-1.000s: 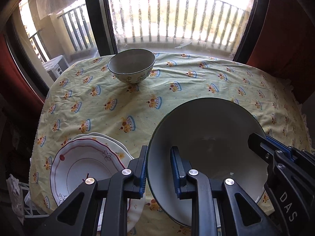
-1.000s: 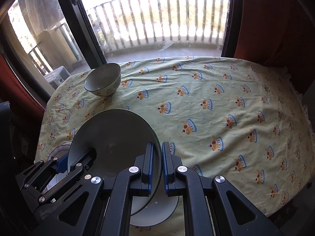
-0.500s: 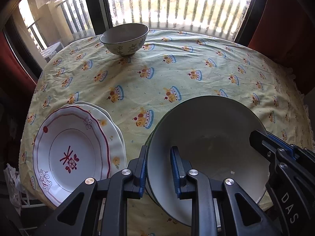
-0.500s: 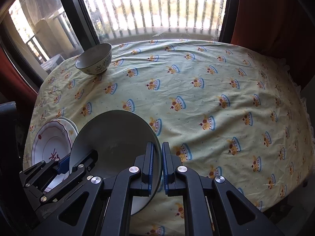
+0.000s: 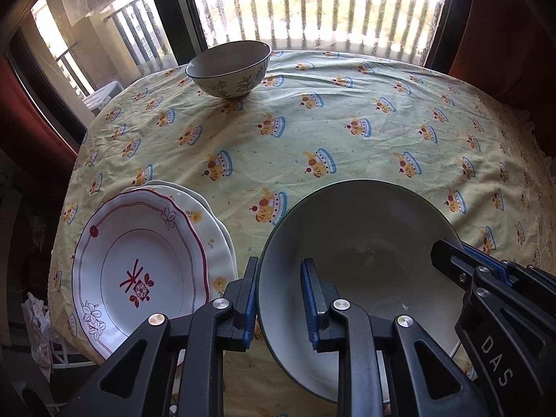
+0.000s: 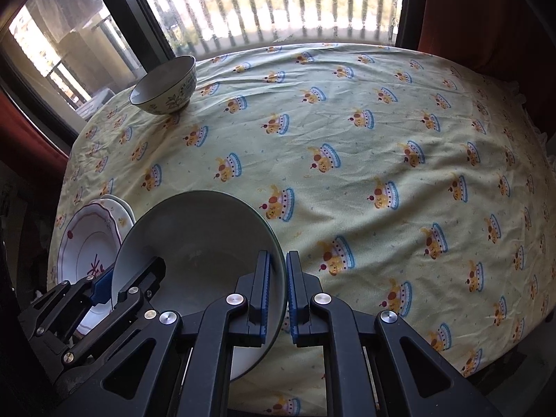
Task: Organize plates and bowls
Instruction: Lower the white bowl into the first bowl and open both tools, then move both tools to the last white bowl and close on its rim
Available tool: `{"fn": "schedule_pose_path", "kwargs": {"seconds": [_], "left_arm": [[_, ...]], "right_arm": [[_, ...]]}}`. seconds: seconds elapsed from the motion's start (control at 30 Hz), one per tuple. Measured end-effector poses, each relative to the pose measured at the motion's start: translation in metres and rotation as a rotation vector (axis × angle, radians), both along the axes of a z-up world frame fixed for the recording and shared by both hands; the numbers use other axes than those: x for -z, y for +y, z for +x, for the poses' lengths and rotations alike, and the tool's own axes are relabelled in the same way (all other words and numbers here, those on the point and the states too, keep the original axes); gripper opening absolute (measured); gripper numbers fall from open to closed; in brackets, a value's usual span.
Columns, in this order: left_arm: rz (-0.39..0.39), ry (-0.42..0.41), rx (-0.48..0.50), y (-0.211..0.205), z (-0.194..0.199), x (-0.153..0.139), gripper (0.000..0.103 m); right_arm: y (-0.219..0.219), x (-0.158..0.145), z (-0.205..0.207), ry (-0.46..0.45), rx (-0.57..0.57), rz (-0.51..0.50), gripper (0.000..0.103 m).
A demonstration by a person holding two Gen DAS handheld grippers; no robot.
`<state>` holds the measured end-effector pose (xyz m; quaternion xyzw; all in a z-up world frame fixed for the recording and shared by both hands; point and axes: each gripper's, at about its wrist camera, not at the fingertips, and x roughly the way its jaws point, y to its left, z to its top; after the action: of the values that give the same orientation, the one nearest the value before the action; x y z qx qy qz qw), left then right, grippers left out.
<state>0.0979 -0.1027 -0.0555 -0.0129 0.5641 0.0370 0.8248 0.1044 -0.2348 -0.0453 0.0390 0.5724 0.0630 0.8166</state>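
A worktop draped in a wrinkled pale-yellow tablecloth printed with cartoon crowns stands against a tall window, where sunlit balcony railings show through the glass and dark red curtains hang at both sides. At the near edge, a large grey bowl is gripped from two sides: the left hand-held gripper straddles its left rim with one finger outside and one inside, while the right hand-held gripper is closed narrowly on its right rim. Just beside it, at the near left corner, lies a stack of scalloped plates, the top one red-trimmed. A small floral bowl sits alone at the far left edge.
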Motion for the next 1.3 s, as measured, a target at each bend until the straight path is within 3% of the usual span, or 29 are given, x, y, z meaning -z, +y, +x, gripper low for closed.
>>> {"fn": "schedule_pose_path", "kwargs": {"seconds": [0.3,0.43,0.53,0.67,0.9,1.3], "left_arm": [[-0.021,0.048,-0.017,0.002,0.005,0.015,0.02],[-0.055,0.065,0.024,0.002,0.007,0.014,0.036],[-0.065,0.053,0.034,0.005,0.009,0.008,0.04],[-0.081,0.033,0.022,0.019,0.02,-0.004,0.06],[-0.074,-0.051,0.027,0.049,0.061,-0.027,0.078],[-0.086,-0.119,0.009,0.107,0.143,-0.042,0.082]], "right_arm": [[0.004,0.005,0.003,-0.002,-0.026,-0.02,0.013],[0.007,0.005,0.004,0.005,-0.04,-0.025,0.02],[0.013,0.004,0.007,0.021,-0.068,-0.008,0.041],[0.025,-0.004,0.015,0.005,-0.074,-0.007,0.068],[0.053,-0.026,0.051,-0.053,-0.075,0.014,0.072],[0.112,-0.053,0.136,-0.14,-0.047,-0.032,0.076]]}}
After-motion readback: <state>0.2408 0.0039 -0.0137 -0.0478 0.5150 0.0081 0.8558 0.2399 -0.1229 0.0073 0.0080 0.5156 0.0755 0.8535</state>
